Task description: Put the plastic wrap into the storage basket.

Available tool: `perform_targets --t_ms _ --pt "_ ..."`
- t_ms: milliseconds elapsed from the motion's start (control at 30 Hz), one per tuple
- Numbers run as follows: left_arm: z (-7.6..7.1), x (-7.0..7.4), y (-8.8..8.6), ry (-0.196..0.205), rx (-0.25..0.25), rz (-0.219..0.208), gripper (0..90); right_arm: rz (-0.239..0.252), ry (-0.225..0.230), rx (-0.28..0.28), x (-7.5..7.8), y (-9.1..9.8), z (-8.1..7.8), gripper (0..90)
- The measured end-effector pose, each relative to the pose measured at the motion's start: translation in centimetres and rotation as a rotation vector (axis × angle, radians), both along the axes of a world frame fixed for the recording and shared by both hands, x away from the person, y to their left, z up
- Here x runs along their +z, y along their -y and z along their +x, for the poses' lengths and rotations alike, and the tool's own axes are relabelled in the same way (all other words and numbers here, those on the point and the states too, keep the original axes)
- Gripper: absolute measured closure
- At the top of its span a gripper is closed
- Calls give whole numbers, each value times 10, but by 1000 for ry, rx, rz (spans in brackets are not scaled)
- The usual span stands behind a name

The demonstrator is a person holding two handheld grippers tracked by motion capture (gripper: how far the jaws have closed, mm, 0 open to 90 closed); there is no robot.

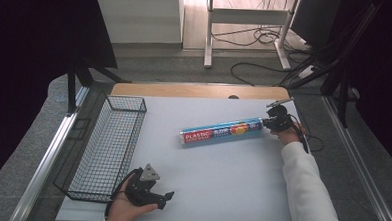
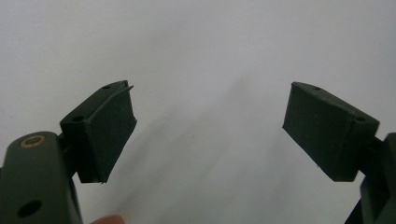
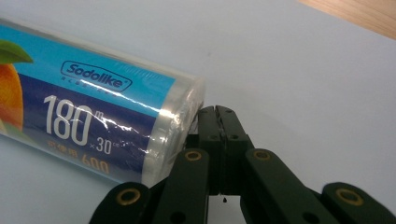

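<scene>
While the right tongs (image 3: 217, 112) stood pressed together against the wrap roll's (image 1: 222, 131) end, the roll lay mid-bench.
Left tongs (image 1: 161, 198) rested spread, empty; the wire basket (image 1: 107, 146) held nothing, so transfer remained.
</scene>
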State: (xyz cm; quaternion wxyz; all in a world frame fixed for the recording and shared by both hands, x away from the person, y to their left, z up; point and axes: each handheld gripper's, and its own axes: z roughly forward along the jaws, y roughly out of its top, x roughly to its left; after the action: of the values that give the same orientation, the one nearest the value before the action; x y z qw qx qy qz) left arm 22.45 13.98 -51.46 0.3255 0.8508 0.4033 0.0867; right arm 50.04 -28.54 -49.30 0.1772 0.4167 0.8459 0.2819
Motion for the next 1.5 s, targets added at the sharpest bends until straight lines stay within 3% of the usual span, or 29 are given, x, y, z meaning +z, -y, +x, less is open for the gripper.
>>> perform_targets --t_ms 567,867,1033,1200,1367,1500 --pt "0 -1 1 -2 -5 0 163 -38 21 113 -2 -53 -22 893" --pt "1 -1 1 -2 -11 5 163 -35 30 114 -4 -61 -27 893" --pt "1 -1 3 -4 -10 6 163 -67 43 129 -3 -70 -31 892" --pt "1 -1 2 -4 -10 6 162 -53 35 130 -3 -68 -31 892" --pt "-1 0 -1 1 3 0 162 -27 51 94 2 -60 -33 891" --pt "-1 0 -2 3 8 1 162 -11 85 70 17 -47 -49 891"
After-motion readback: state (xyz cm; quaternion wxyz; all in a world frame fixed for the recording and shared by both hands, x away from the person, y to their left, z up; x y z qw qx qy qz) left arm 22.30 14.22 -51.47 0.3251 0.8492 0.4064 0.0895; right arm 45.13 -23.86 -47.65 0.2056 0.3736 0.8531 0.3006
